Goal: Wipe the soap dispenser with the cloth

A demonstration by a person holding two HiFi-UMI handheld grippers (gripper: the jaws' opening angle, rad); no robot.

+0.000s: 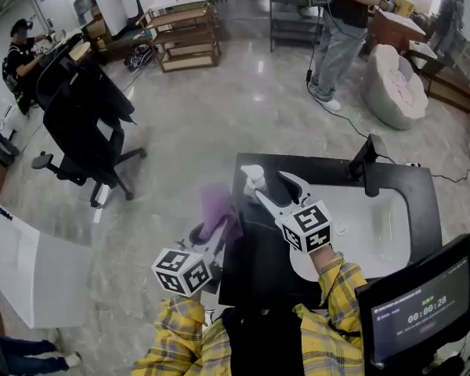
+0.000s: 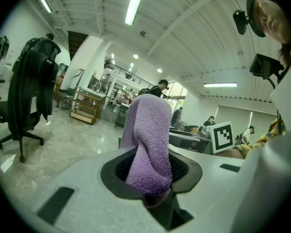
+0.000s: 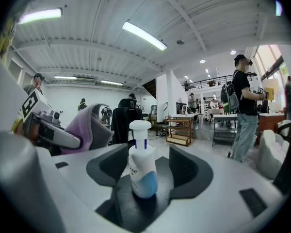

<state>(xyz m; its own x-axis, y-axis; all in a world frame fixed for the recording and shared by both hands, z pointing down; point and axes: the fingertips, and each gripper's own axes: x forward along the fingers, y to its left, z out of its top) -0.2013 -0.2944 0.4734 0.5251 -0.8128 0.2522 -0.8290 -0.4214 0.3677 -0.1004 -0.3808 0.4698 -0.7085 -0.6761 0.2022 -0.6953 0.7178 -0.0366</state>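
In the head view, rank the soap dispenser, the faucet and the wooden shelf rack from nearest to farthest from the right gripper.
1. Soap dispenser, between the right gripper jaws.
2. Faucet, off to the right.
3. Wooden shelf rack, far across the floor, upper left.

Soft terry against smooth plastic

The cloth point(image 2: 148, 140) is purple terry, thick and fuzzy with a looped pile. The soap dispenser point(image 3: 141, 166) is smooth white plastic with a faint sheen and a blue patch low on its body. The right gripper point(image 3: 145, 174) has a matt pale plastic shell and dull black pads point(image 3: 189, 171). The table point(image 1: 254, 269) is matt black, the floor point(image 1: 219, 116) is polished and reflective, and the sleeve point(image 1: 341, 288) is yellow checked woven fabric.
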